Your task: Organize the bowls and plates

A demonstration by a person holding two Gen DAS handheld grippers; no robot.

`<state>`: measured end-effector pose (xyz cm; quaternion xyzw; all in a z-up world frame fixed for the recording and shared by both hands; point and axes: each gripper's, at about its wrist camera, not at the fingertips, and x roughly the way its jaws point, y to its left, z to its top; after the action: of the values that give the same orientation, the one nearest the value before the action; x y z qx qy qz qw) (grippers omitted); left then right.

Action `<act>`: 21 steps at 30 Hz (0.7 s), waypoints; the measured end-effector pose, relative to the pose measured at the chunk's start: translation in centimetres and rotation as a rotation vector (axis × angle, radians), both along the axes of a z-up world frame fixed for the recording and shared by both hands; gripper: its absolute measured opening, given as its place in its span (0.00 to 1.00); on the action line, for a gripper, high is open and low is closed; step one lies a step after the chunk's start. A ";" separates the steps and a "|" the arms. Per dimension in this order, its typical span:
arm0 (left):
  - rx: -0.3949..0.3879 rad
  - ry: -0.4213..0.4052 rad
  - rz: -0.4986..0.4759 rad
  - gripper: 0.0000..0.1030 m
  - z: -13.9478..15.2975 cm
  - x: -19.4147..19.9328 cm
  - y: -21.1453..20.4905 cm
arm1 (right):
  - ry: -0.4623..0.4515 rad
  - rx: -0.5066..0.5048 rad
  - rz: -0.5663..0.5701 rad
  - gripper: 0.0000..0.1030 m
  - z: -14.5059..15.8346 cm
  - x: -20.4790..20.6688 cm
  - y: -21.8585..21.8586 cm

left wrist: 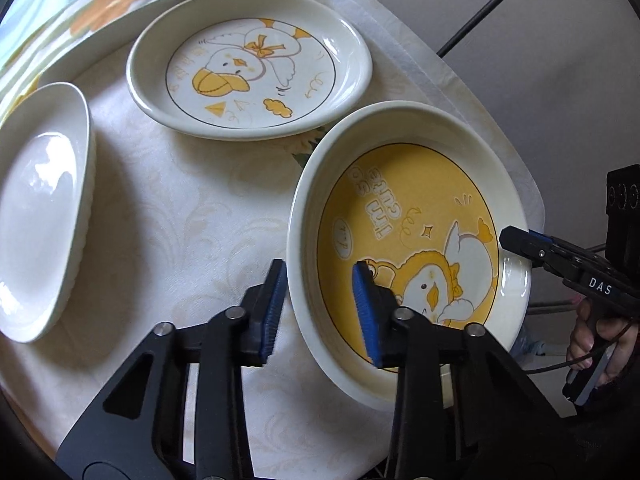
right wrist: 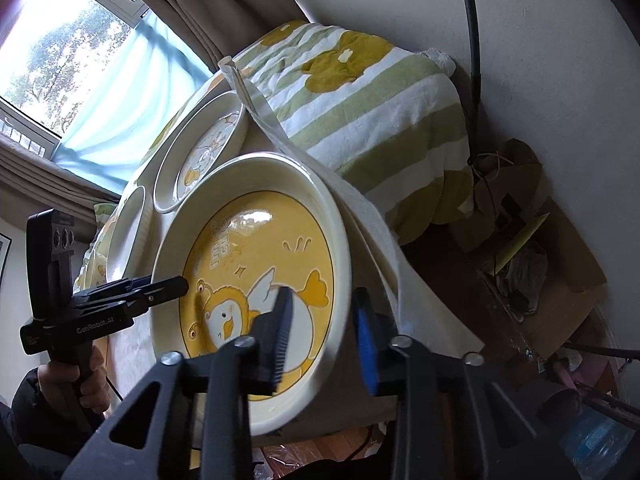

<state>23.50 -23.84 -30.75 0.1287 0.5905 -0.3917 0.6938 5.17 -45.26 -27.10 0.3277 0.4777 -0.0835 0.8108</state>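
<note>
A yellow duck plate (left wrist: 412, 216) lies at the table's near right corner; it also shows in the right wrist view (right wrist: 256, 264). My left gripper (left wrist: 320, 304) is open, its jaws straddling the plate's left rim without closing on it. My right gripper (right wrist: 322, 332) is open too and straddles the opposite rim; it shows from the left wrist view (left wrist: 520, 240). A white plate with a duck drawing (left wrist: 248, 64) lies further back. A plain white ribbed bowl (left wrist: 40, 208) sits at the left.
A cream patterned tablecloth (left wrist: 180, 208) covers the table, its edge hanging at the right. A green striped blanket (right wrist: 368, 92) lies behind. Cardboard boxes and clutter (right wrist: 532, 248) sit on the floor to the right, under a dark stand pole (right wrist: 472, 40).
</note>
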 end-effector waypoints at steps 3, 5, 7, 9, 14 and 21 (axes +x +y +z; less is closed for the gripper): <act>0.009 0.008 0.003 0.20 -0.3 0.2 -0.1 | 0.007 -0.007 -0.001 0.17 -0.1 0.2 -0.2; 0.014 0.005 0.002 0.20 -0.4 0.0 -0.1 | 0.007 -0.002 -0.002 0.16 -0.3 0.3 -0.3; 0.014 0.007 0.007 0.20 -0.4 0.1 0.0 | 0.007 0.000 0.000 0.16 -0.4 0.3 -0.4; 0.016 0.002 0.009 0.20 -0.6 -0.1 -0.4 | 0.009 -0.003 0.005 0.16 -0.4 0.3 -0.4; 0.026 -0.021 0.004 0.20 -0.3 -0.7 -0.7 | 0.015 -0.004 0.016 0.16 -0.4 0.4 -0.4; 0.026 -0.047 0.006 0.20 0.5 -1.0 -0.6 | 0.008 -0.025 0.041 0.16 -0.2 0.4 -0.1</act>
<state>22.45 -24.47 -30.25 0.1450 0.5797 -0.3786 0.7068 5.58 -45.34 -27.30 0.3072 0.4868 -0.0740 0.8144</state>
